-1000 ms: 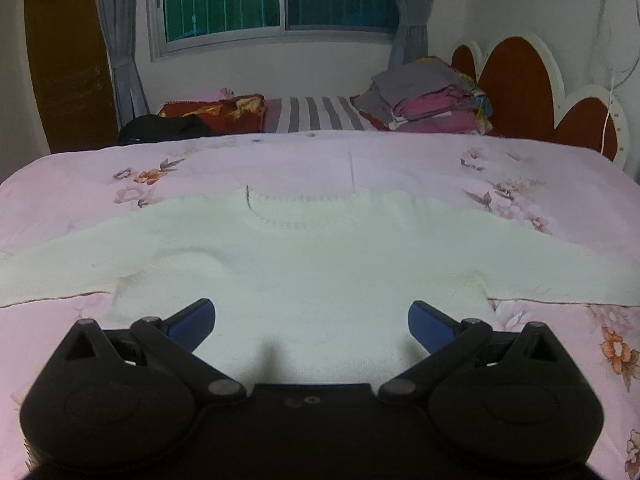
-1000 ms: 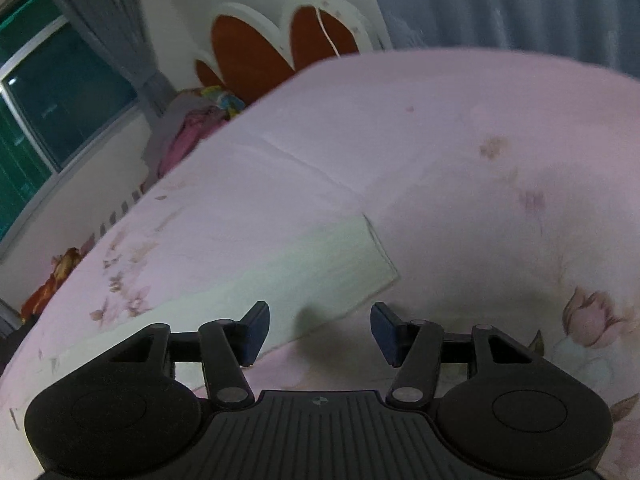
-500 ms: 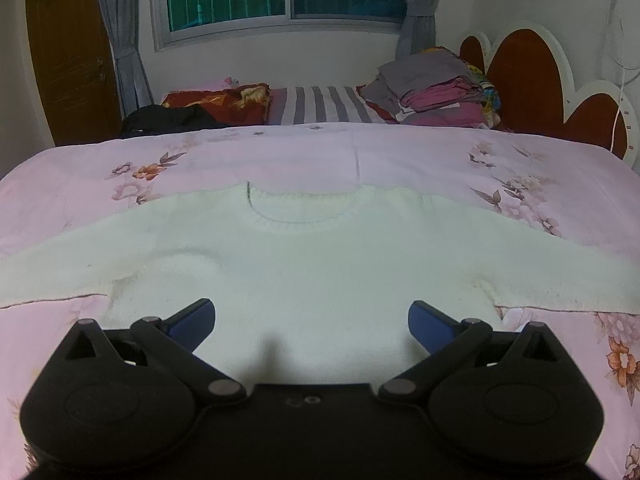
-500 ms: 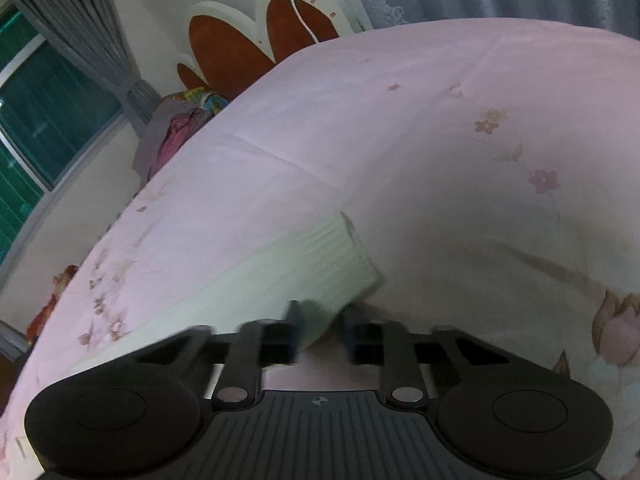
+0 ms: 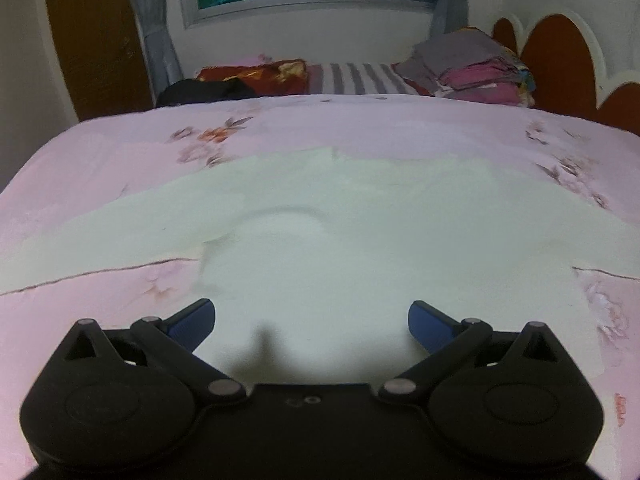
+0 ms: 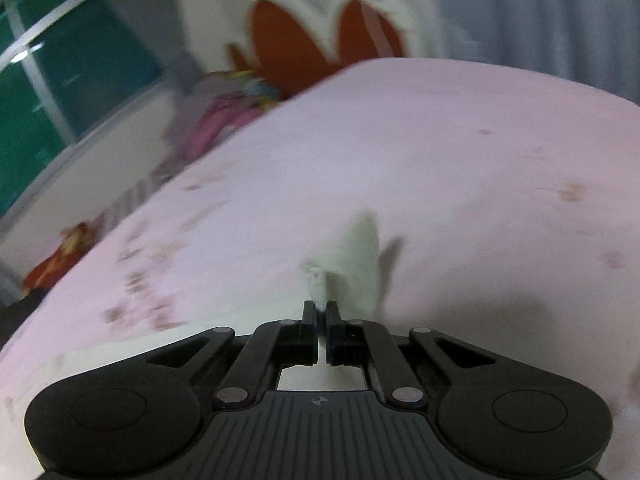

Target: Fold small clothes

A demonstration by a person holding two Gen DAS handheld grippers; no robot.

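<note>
The sweater (image 5: 320, 240), pale and knitted, lies flat on the bed (image 5: 120, 148), body toward the camera and both sleeves stretched out to the sides. The step in hand is judged to be the first sleeve fold, on the right side. The right gripper (image 6: 322, 316) is pressed together on the cuff (image 6: 356, 256) of one sleeve; a pinch of knit stands up from between the pads, and the cuff is raised off the sheet, casting a shadow beside it. The left gripper (image 5: 312, 320) is spread wide over the lower body of the sweater, pads apart on either side of it, holding nothing; whether the pads touch the cloth cannot be told. The left wrist view is blurred. A stack of clothes (image 5: 472, 68) sits at the far side by the headboard (image 5: 560, 48), well apart from the work. The next move calls for carrying the pinched cuff across toward the body, so that the sleeve lies over the chest. Keep the cuff low enough that the sleeve rolls over at the shoulder and does not drag the body out of line. The left gripper is well placed to press the body down while the sleeve travels. The thin pinch may slip; release only once the sleeve lies flat.
</note>
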